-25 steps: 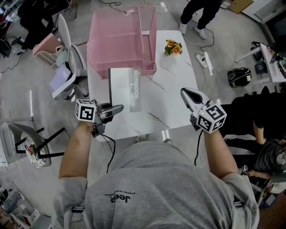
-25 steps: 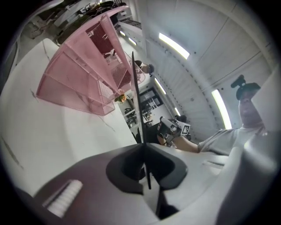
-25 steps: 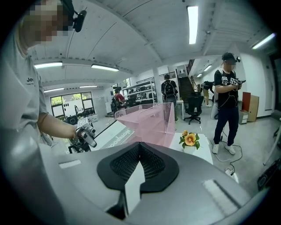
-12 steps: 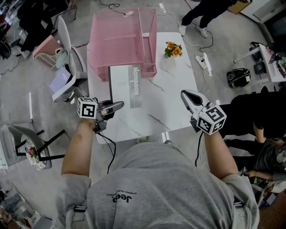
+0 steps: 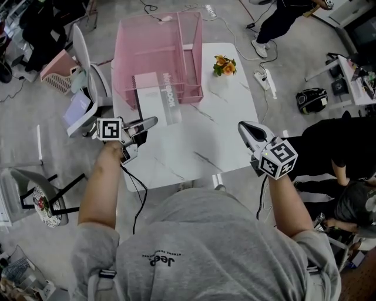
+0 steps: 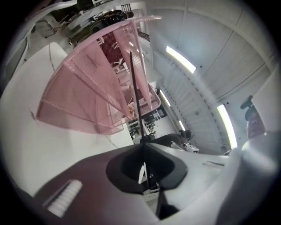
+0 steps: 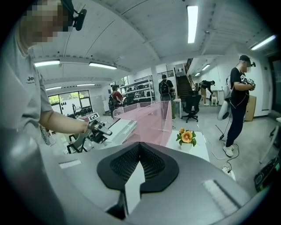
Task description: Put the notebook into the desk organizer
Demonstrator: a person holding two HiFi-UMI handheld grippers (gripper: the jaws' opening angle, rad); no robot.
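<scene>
The pink mesh desk organizer [image 5: 158, 47] stands at the far end of the white table [image 5: 217, 135]. The white and grey notebook [image 5: 168, 100] lies with its far half inside the organizer's lower shelf. My left gripper [image 5: 154, 121] is shut on the notebook's near left corner. In the left gripper view the notebook [image 6: 134, 88] shows edge-on as a thin dark line running from the jaws towards the organizer [image 6: 88, 88]. My right gripper [image 5: 242, 124] hangs shut and empty over the table's right edge. From there I see the organizer [image 7: 149, 116] and the notebook [image 7: 123, 128].
A small pot of orange flowers [image 5: 225, 64] stands on the table right of the organizer. An office chair [image 5: 88, 76] sits close to the table's left side. A power strip [image 5: 267, 79] lies on the floor, and a person [image 5: 282, 17] stands beyond it.
My left gripper has moved forward towards the organizer, and the notebook has slid further into the lower shelf with it. The right gripper has stayed put.
</scene>
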